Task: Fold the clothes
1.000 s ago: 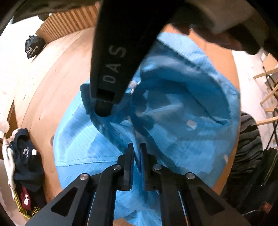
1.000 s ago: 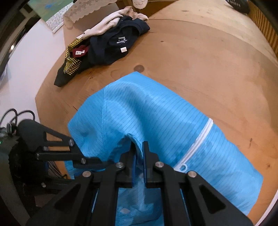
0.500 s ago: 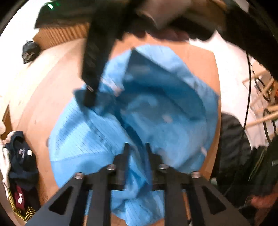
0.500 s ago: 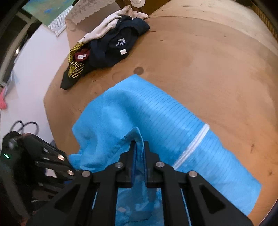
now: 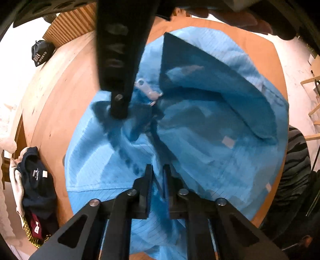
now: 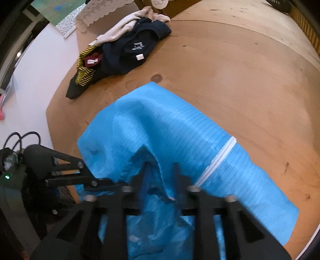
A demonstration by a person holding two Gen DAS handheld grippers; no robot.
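Left gripper (image 5: 157, 176) pinching blue garment (image 6: 160, 120); wooden table (image 6: 230, 70), clothes pile (image 6: 124, 48).

Place: a lived-in room of a home, set up for sorting laundry.
Work surface: a broad wooden counter (image 6: 230, 66) of plain plywood, stretching ahead of the right gripper (image 6: 160, 170).
Clothes: a loose heap of clothes (image 6: 122, 54) (navy, beige, maroon, yellow-striped) far ahead and to the left of the right gripper, near the counter's edge; a blue garment (image 6: 160, 124) spread just in front of it.
Furnishings: a slatted wooden wall panel (image 5: 68, 26) far ahead-left of the left gripper (image 5: 158, 176); pale wooden chair frames (image 5: 312, 84) off to its right.
Extras: a white lace cloth (image 6: 100, 10) beyond the heap; a black sports bag (image 5: 41, 53) on the counter's far side.
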